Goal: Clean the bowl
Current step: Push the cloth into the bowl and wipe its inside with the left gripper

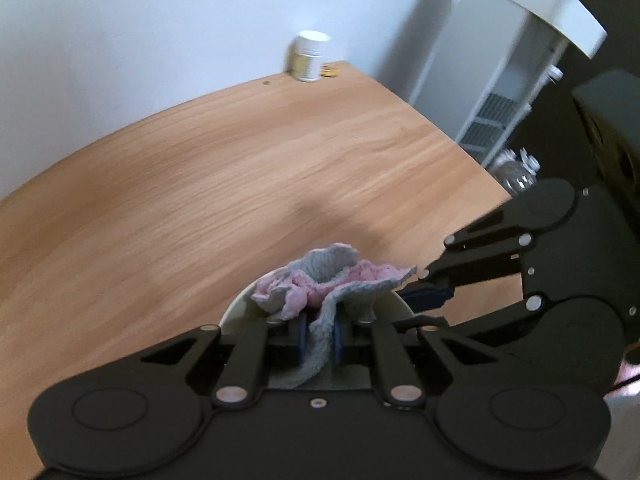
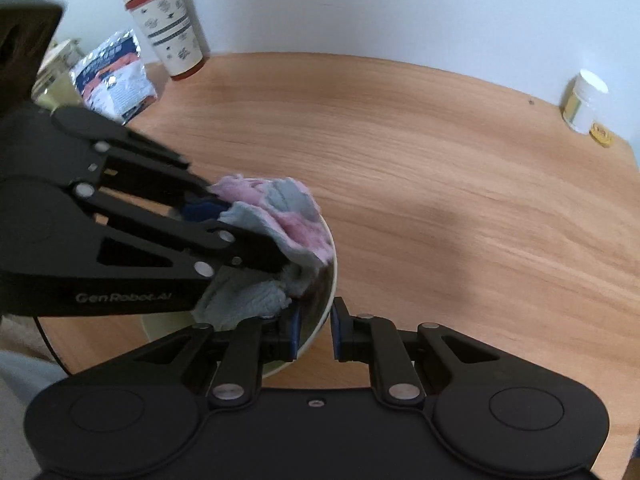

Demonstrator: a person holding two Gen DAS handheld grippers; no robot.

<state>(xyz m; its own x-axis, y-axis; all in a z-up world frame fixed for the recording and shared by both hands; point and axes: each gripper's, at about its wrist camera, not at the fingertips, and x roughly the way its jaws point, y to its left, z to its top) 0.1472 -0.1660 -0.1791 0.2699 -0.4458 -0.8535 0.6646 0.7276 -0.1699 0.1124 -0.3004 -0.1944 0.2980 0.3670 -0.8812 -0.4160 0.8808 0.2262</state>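
Note:
A cream bowl (image 2: 329,288) with a shiny inside is held tilted above the wooden table. My right gripper (image 2: 314,330) is shut on the bowl's rim, one blue pad inside and one outside. My left gripper (image 1: 320,338) is shut on a pink and grey cloth (image 1: 320,284) and presses it into the bowl (image 1: 236,312). In the right wrist view the left gripper (image 2: 224,216) reaches in from the left with the cloth (image 2: 280,216) bunched over the bowl's rim. In the left wrist view the right gripper (image 1: 430,294) comes in from the right at the bowl's edge.
The wooden table (image 1: 200,184) lies below. A white jar (image 1: 310,56) and a small yellow item (image 1: 330,71) stand at its far edge by the wall. A paper cup with a red lid (image 2: 170,26) and a foil packet (image 2: 114,76) stand far left. A white shelf unit (image 1: 508,92) is beyond the table.

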